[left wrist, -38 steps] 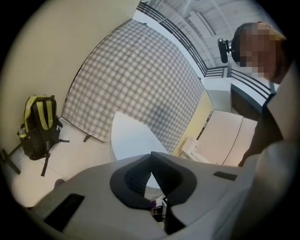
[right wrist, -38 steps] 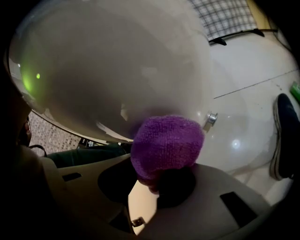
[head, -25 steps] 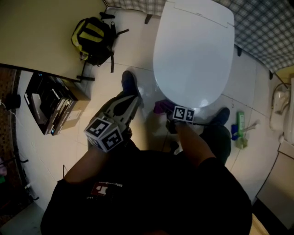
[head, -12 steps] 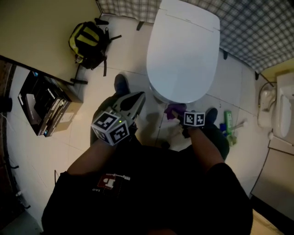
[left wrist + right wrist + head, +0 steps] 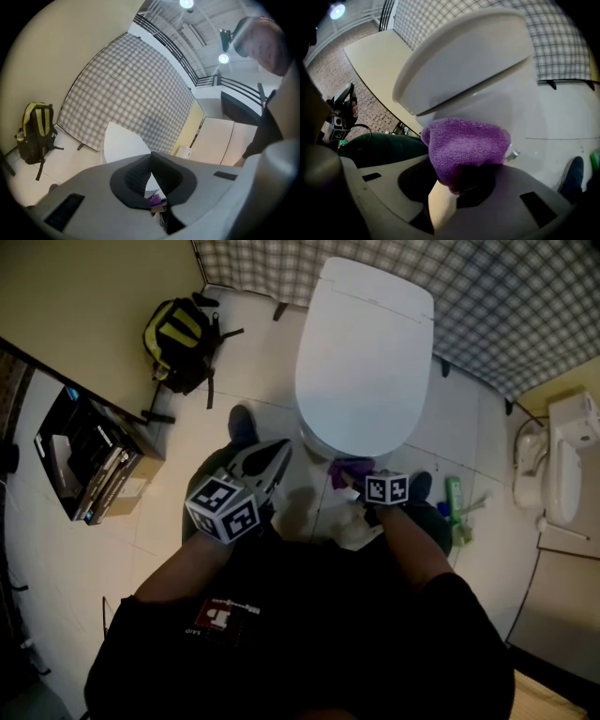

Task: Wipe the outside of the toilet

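Purple cloth (image 5: 349, 468) sits in the right gripper (image 5: 361, 482) in the head view. It is low down at the front of the white toilet (image 5: 366, 362), just under the rounded end of the shut lid. The left gripper (image 5: 277, 451) hangs off to the left of the bowl, near it but apart from it. A yellow and black backpack (image 5: 183, 338) lies on the floor by the wall.

From the left gripper view, the left gripper (image 5: 151, 157) has its two tips pressed together with nothing between them. The toilet (image 5: 119, 140) stands beyond them, and the backpack (image 5: 33, 131) is far to the left.

From the right gripper view, the right gripper (image 5: 464, 183) pinches the purple cloth (image 5: 464, 150) tight. The cloth bunches up out of the jaws, right at the front of the toilet (image 5: 473, 65), below the lid edge. I cannot tell if the cloth touches the bowl.
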Demonstrator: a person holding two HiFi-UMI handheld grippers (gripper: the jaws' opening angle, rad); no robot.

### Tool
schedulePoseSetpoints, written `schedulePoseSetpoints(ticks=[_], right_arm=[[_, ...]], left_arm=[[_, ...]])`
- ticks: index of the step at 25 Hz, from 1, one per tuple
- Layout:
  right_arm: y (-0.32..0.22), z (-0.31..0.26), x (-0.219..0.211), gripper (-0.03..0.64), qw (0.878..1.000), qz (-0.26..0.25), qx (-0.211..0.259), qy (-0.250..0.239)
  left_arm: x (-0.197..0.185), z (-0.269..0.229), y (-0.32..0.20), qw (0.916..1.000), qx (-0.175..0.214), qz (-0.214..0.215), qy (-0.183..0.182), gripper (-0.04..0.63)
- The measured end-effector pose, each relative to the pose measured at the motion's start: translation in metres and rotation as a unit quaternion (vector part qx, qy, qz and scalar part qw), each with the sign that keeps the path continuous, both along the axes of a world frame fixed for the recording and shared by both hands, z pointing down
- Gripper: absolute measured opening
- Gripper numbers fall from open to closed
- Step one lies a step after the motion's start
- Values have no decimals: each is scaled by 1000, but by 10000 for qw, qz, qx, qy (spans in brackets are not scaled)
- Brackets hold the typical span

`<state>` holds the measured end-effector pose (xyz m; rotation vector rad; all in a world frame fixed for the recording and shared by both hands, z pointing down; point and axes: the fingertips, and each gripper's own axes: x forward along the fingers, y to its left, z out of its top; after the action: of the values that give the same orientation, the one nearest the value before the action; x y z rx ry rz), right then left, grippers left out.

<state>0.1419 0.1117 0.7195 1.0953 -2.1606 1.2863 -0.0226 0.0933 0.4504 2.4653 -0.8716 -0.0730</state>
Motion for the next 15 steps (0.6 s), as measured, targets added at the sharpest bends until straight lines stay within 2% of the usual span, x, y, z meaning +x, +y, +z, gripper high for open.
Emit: schedulePoseSetpoints(ticks=[4,9,11,15], right_arm=[[-8,-3,-53,91,9983,6,-84,-574],[-35,-18,-113,91,9927,137,184,-1186],[-38,-15,-121,91,9929,139,173,-1165],[-11,8,-113,91,9983,-281,-42,-507]], left_arm=[[-20,4,-2,9998,-70,-185,7,-5],[-55,13,-4,9988,-157,-442,-99,-5],[-72,14,-4,9980,-197,-590,-115,-5],[-90,7,1,9975,-121,-688,-83,-5]])
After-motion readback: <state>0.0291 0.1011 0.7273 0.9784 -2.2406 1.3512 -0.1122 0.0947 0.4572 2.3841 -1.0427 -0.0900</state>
